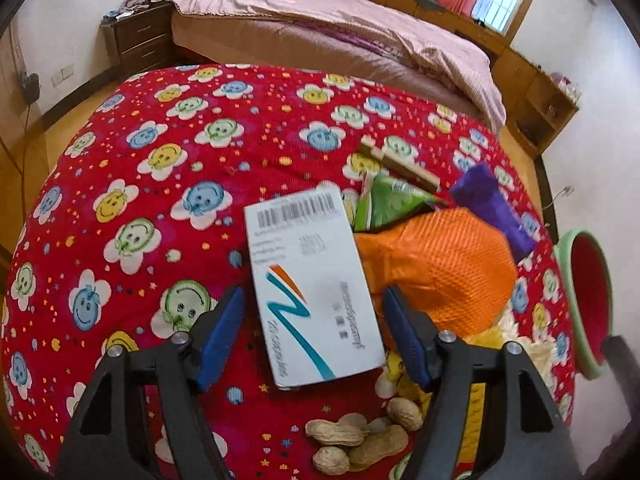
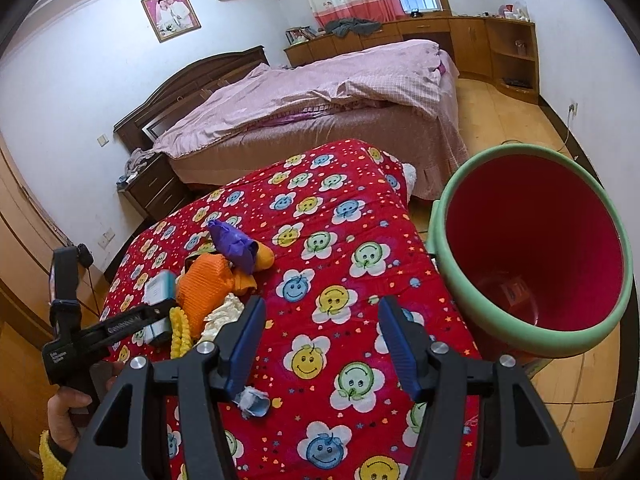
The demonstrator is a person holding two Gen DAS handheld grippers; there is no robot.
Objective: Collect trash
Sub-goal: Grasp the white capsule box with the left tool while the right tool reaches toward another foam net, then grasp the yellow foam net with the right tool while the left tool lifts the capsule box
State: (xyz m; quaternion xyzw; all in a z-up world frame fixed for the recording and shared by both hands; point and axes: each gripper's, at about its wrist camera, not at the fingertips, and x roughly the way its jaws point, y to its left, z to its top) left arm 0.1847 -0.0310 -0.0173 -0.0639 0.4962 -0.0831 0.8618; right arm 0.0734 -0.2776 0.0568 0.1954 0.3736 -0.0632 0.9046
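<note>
A white carton (image 1: 312, 284) with a barcode and a teal-and-orange stripe lies on the red smiley-flower cloth (image 1: 160, 184). My left gripper (image 1: 314, 320) is open, its blue fingers on either side of the carton's near half. Beside it lie orange netting (image 1: 440, 268), a green wrapper (image 1: 388, 204), a purple scrap (image 1: 492, 204) and peanuts (image 1: 360, 436). My right gripper (image 2: 322, 348) is open and empty above the cloth. The red bin with a green rim (image 2: 460, 284) stands at the table's right edge. In the right wrist view the left gripper (image 2: 132, 320) is over the pile.
A small crumpled blue-grey scrap (image 2: 254, 398) lies near my right gripper's left finger. White and yellow paper bits (image 2: 216, 316) sit by the orange netting (image 2: 204, 288). A bed (image 2: 320, 96) with pink bedding stands behind the table, with wooden cabinets (image 2: 472, 44) along the walls.
</note>
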